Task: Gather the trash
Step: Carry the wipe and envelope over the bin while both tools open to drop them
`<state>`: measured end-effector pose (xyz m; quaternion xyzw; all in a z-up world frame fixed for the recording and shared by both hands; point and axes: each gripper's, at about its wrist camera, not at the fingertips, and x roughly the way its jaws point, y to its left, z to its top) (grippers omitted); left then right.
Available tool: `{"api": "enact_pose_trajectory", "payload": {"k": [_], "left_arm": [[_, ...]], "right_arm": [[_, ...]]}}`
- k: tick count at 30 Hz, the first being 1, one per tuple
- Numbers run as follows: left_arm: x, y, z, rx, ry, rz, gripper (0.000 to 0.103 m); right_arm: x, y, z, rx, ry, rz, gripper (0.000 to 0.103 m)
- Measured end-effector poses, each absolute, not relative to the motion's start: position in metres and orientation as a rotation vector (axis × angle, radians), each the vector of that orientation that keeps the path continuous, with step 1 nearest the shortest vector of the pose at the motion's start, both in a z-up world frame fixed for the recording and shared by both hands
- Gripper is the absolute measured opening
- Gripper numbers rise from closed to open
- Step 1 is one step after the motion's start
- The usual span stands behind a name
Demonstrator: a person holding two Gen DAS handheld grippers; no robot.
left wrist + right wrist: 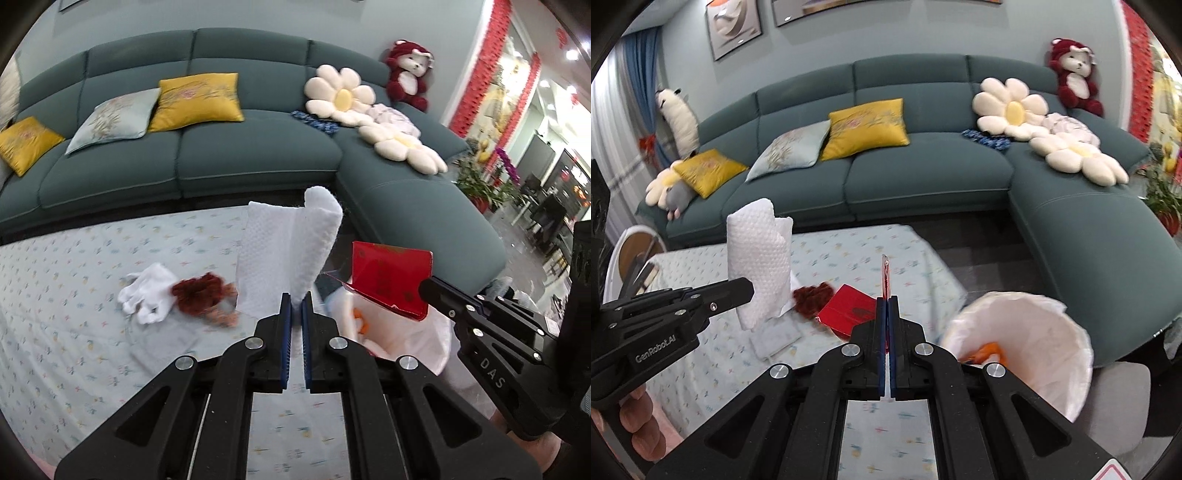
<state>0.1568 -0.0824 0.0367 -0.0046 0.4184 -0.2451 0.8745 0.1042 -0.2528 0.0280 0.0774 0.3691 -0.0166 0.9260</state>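
My left gripper (296, 306) is shut on the lower edge of a white embossed paper towel (288, 251), which stands up above the table. In the right wrist view the same towel (759, 258) hangs from the left gripper (750, 291). My right gripper (887, 301) is shut on a red packet (885, 273), seen edge-on. In the left wrist view that red packet (388, 277) is over the white-lined bin (406, 339), held by the right gripper (424, 291). A second red packet (846, 310), a dark red fuzzy scrap (812, 295) and a white glove (147, 295) lie on the table.
The bin (1027, 339) stands off the table's right corner with something orange (988, 350) inside. A floral cloth covers the table (849, 251). A teal sofa (923, 177) with cushions, flower pillows and a red teddy bear (1075, 74) lies beyond. A folded pale cloth (775, 338) rests nearby.
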Motion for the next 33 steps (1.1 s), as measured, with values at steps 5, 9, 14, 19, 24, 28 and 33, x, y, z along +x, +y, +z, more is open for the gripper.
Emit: {"api": "enact_pose_trajectory", "payload": {"k": [5,9,14,19,24,28,33], "left_arm": [[0.148,-0.116,0.04,0.016,0.871,-0.564,0.005],[0.142,-0.145,0.037,0.035,0.881,-0.612,0.005],[0.136,-0.175,0.033,0.07,0.894,-0.656,0.005],[0.133,-0.202,0.029,0.1,0.903,-0.7,0.006],[0.131,-0.216,0.03,0.106,0.891,-0.705,0.03],[0.131,-0.216,0.028,0.081,0.89,-0.685,0.041],[0.131,-0.213,0.026,0.081,0.895,-0.653,0.044]], "right_arm": [[0.091,-0.288,0.033,0.182,0.737,-0.089,0.001],[0.082,-0.315,0.035,0.207,0.728,-0.136,0.001],[0.074,-0.343,0.031,0.225,0.729,-0.183,0.001],[0.071,-0.366,0.025,0.242,0.736,-0.222,0.001],[0.067,-0.376,0.023,0.249,0.734,-0.268,0.01],[0.067,-0.382,0.022,0.247,0.723,-0.299,0.031],[0.065,-0.38,0.024,0.239,0.712,-0.303,0.04]]}}
